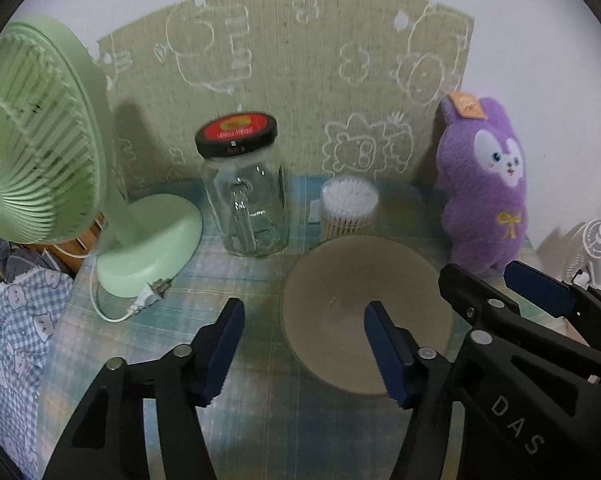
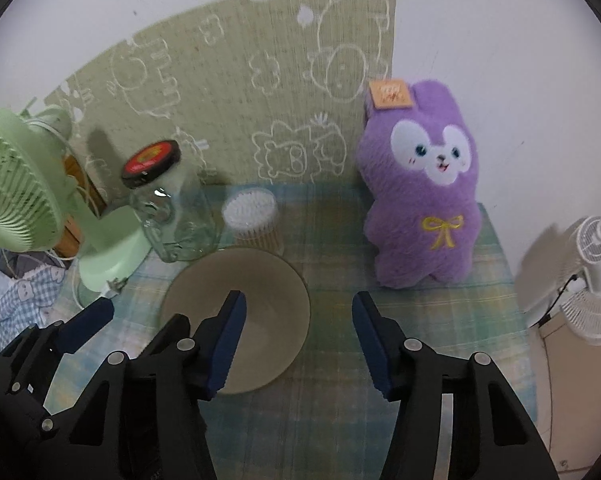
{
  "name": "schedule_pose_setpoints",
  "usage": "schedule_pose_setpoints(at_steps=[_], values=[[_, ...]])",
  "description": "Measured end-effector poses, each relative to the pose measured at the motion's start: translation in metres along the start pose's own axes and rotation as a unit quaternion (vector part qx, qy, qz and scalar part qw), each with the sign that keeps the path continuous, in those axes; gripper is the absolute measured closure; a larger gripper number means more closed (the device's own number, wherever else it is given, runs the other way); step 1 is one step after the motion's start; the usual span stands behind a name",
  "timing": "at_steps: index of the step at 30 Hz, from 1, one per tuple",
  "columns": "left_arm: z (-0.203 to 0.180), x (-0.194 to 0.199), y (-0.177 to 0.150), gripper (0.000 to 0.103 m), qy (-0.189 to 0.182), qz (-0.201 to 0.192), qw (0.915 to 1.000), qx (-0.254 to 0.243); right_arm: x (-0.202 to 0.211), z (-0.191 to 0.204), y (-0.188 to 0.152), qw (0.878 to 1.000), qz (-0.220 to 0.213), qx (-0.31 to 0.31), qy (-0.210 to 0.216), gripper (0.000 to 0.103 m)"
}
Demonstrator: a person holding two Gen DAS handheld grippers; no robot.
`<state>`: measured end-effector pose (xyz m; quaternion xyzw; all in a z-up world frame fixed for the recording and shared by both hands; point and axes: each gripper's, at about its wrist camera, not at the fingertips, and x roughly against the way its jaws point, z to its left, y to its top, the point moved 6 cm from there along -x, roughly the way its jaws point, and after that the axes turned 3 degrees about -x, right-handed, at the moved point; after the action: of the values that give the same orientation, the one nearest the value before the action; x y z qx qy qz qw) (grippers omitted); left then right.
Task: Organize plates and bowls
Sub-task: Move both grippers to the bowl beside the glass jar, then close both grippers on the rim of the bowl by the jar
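The left gripper (image 1: 304, 344) hangs partly open with nothing between its blue pads; its right finger (image 1: 384, 356) shows over the left part of a brownish translucent bowl (image 1: 340, 280), though contact cannot be judged. The right gripper (image 2: 298, 344) is likewise partly open and empty, its left finger (image 2: 228, 340) over the same bowl's right part, its other finger above the bare plaid tablecloth (image 2: 340, 400). The bowl sits on that cloth between the two grippers, in the middle of the table. Just behind the bowl stands a round tub of cotton swabs (image 1: 349, 208), and to its left an empty glass jar (image 1: 246, 200) with a red-and-black lid. Farther left is a green desk fan (image 1: 40, 168), its plug lying on the cloth. A purple plush rabbit (image 2: 424, 184) leans against the wall at the right, and a white fan (image 2: 592, 264) stands beyond the table edge.
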<state>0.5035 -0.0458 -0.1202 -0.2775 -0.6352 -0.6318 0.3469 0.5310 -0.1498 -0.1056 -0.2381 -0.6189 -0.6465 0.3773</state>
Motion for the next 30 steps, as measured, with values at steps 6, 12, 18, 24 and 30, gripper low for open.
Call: schedule_pose_setpoints(at_steps=[6,12,18,24,30], values=[[-0.002,-0.03,-0.004,0.053,-0.007,0.025,0.9997,0.006,-0.031,-0.005,-0.004,1.0,0.02,-0.012,0.001,0.053],[-0.006,-0.042,-0.006,0.062,-0.005,0.032,0.9995,0.002,-0.047,-0.009,-0.008,0.999,0.033,-0.023,0.003,0.061],[-0.006,-0.052,-0.012,0.076,0.008,0.041,0.9991,-0.001,-0.059,-0.008,-0.014,0.999,0.048,-0.018,0.0,0.078],[-0.002,-0.052,-0.012,0.083,0.015,0.04,0.9991,-0.004,-0.061,-0.002,-0.015,0.999,0.047,-0.012,-0.003,0.084],[-0.001,-0.048,-0.014,0.083,0.011,0.046,0.9989,0.004,-0.058,-0.002,-0.017,0.998,0.055,-0.022,-0.004,0.084]])
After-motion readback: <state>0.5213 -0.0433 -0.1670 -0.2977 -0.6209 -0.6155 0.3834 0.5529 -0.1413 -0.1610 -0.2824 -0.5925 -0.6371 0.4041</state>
